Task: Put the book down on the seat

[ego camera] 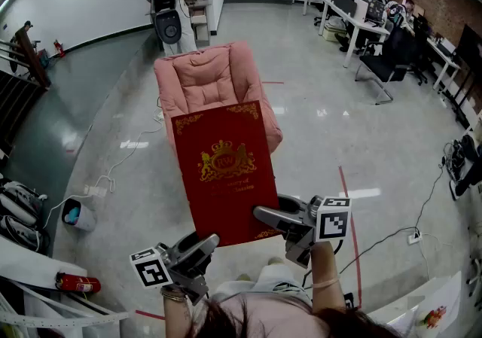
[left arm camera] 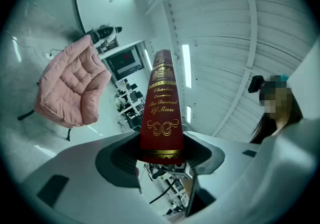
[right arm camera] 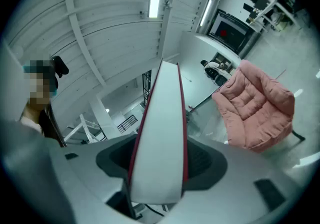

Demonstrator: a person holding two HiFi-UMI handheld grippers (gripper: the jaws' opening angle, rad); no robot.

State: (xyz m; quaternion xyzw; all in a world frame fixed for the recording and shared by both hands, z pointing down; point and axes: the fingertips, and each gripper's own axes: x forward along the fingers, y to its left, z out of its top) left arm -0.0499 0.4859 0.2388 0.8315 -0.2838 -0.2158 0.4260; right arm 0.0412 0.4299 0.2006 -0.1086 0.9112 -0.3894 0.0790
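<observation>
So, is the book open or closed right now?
Closed: the book shows one flat red cover, and its white page block sits between both covers.

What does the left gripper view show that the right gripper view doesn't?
Only the left gripper view shows the red spine of the book with its gold lettering, gripped in the left claw. Only the right gripper view shows the book's white page edge, gripped in the right claw, with a dark stair railing behind. Both show the pink armchair, a ceiling strip light and a claw clamped on the book.
</observation>
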